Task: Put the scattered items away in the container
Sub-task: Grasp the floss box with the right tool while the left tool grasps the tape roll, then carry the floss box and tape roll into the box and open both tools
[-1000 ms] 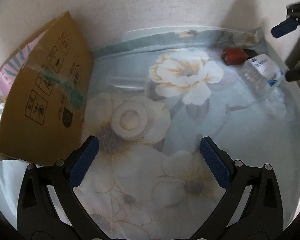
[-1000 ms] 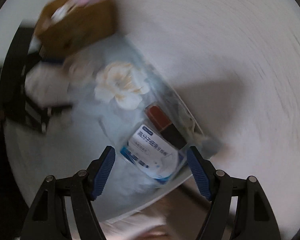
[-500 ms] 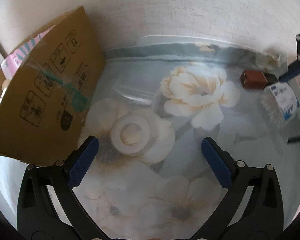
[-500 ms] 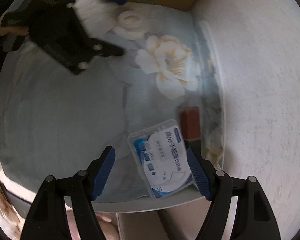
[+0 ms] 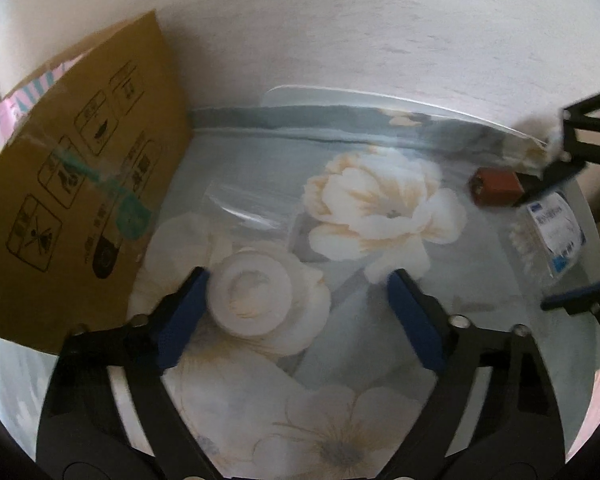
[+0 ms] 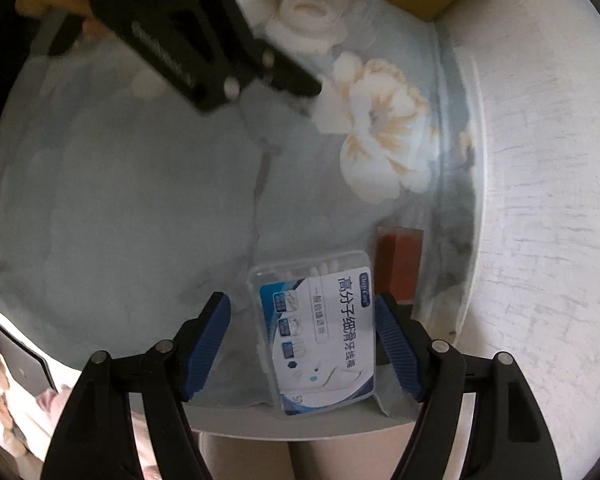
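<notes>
A white tape roll (image 5: pixel 254 300) lies on the floral cloth beside the cardboard box (image 5: pixel 72 184). My left gripper (image 5: pixel 300 316) is open around the roll, its left pad (image 5: pixel 182 316) touching the roll's side. The roll (image 6: pixel 306 20) also shows in the right wrist view. A clear floss-pick box with a blue label (image 6: pixel 320 332) lies near the table's edge, between the open pads of my right gripper (image 6: pixel 302 348). The right pad (image 6: pixel 396 350) is close against it. A red-brown block (image 6: pixel 398 262) lies just beyond it.
A clear plastic bag (image 5: pixel 248 212) lies flat beyond the roll. The round table (image 5: pixel 588 216) stands against a white wall (image 5: pixel 340 32). Pink striped items (image 5: pixel 28 96) stick out of the box. The left gripper's body (image 6: pixel 188 40) crosses the right wrist view.
My left gripper moved forward, so the tape roll now sits between its pads. My right gripper came down over the floss-pick box, which now lies between its pads.
</notes>
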A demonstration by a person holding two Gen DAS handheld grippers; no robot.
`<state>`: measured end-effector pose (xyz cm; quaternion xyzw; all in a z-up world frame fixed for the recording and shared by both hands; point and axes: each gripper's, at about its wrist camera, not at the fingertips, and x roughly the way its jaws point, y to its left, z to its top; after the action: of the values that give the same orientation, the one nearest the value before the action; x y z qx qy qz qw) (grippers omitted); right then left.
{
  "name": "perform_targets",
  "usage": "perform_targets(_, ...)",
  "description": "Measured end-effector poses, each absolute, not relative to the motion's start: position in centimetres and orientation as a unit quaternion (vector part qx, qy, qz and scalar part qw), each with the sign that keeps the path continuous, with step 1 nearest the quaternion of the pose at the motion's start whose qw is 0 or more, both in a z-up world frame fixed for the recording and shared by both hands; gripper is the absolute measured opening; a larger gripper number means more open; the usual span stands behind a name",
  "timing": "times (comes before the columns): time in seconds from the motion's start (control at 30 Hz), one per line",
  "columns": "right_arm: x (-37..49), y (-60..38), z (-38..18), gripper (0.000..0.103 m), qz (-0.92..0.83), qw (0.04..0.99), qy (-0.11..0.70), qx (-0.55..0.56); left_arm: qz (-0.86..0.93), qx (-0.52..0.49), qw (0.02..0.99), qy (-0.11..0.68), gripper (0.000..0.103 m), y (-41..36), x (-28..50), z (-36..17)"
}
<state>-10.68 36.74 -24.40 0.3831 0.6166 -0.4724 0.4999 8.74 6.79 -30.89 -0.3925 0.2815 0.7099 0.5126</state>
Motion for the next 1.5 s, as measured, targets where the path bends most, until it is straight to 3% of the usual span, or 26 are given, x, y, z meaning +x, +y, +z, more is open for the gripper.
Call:
perform_targets(0.03,-10.7,36.8,-24.4,0.067,-0.471,0.503,0.615,0.382,0.709,-0.384,0.52,0.282,0.066,6.6,9.0,-30.7)
perform_targets(0.07,-11.0,36.7,-24.2,0.059,-0.472,0.503,0.611,0.388,0.707,-0.38,0.525,0.282,0.048,6.4,9.2,-30.6)
perform_targets(0.1,-11.3,36.6,-24.1,0.058,-0.472,0.501,0.609,0.394,0.705,-0.377,0.53,0.283,0.04,6.2,9.3,-30.4)
perform_targets(0.63,-12.5,35.8,-18.3,0.057,-0.534,0.483,0.522,0.457,0.666,-0.39,0.57,0.282,0.039,3.7,8.0,-28.2)
perform_targets(0.73,-12.7,35.4,-17.9,0.057,-0.549,0.467,0.51,0.469,0.625,-0.372,0.615,0.304,0.039,3.2,8.1,-28.5)
perform_targets(1.17,-14.4,35.6,-21.1,0.056,-0.566,0.428,0.474,0.521,0.608,-0.388,0.622,0.306,0.039,1.4,7.6,-29.8)
perform_targets(1.5,-16.8,36.2,-20.6,0.056,-0.575,0.424,0.463,0.525,0.604,-0.389,0.619,0.318,0.039,-0.7,7.1,-30.5)
